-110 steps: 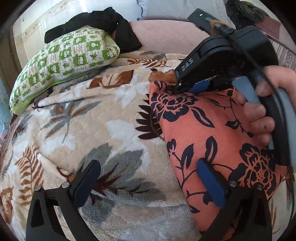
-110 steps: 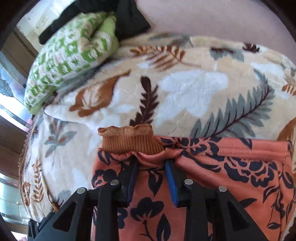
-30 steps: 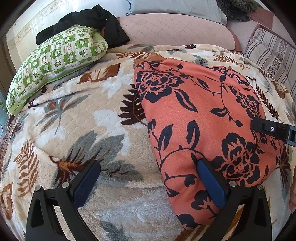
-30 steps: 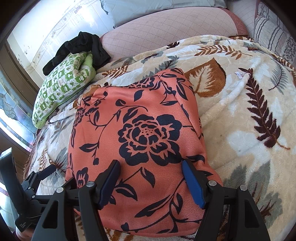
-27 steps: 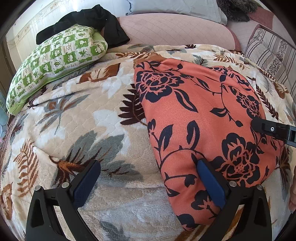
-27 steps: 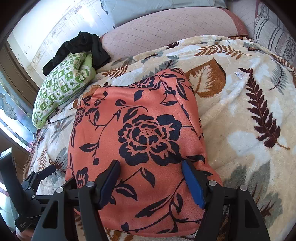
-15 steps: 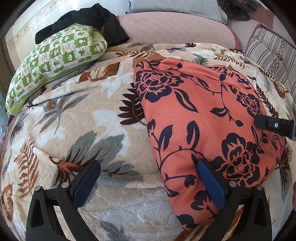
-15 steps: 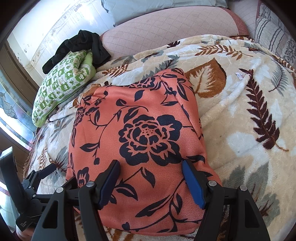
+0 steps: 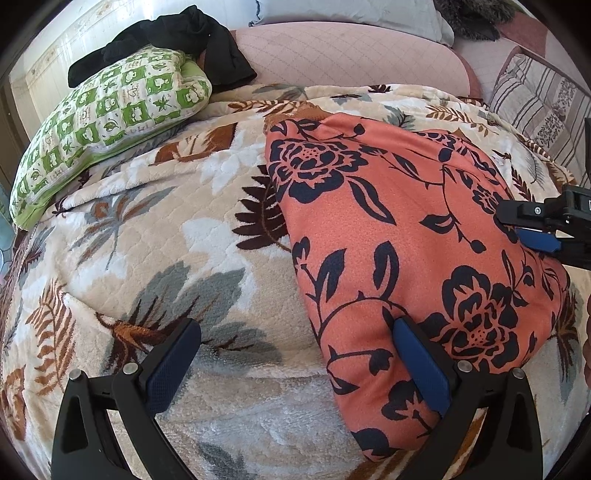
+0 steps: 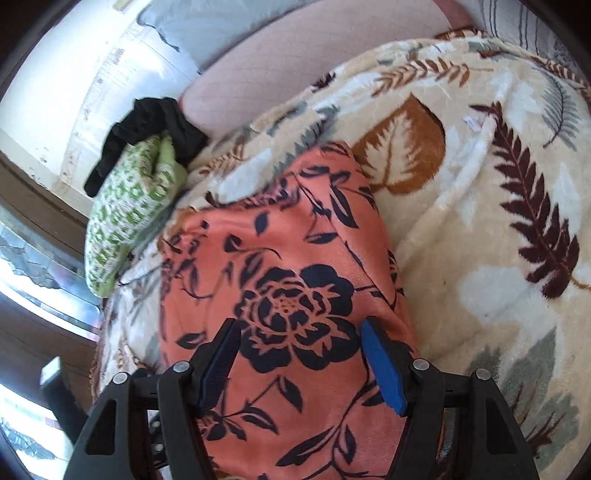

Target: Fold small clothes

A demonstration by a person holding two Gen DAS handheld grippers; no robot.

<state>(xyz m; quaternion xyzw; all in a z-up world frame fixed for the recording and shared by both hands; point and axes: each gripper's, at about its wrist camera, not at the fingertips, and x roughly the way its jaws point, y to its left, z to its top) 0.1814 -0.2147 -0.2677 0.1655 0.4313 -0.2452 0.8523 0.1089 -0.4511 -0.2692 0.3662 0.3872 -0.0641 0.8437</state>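
Observation:
An orange garment with a dark flower print (image 9: 399,229) lies folded on the leaf-patterned blanket (image 9: 147,243). It also shows in the right wrist view (image 10: 288,288). My left gripper (image 9: 295,362) is open and empty, straddling the garment's near left edge, with its right finger over the cloth. My right gripper (image 10: 301,363) is open and empty, low over the garment's near part. In the left wrist view the right gripper's fingertips (image 9: 532,225) show at the garment's right edge.
A green checked pillow (image 9: 107,122) with a black garment (image 9: 177,40) on it lies at the far left. A pink cushion (image 9: 351,55) and a grey pillow (image 9: 351,14) are at the back. A striped cushion (image 9: 539,99) is at the far right.
The right gripper has moved forward and tilted over the garment, which now looks closer in its view. The left gripper and the garment have stayed put. Earlier the right gripper was shut on the garment's waistband.

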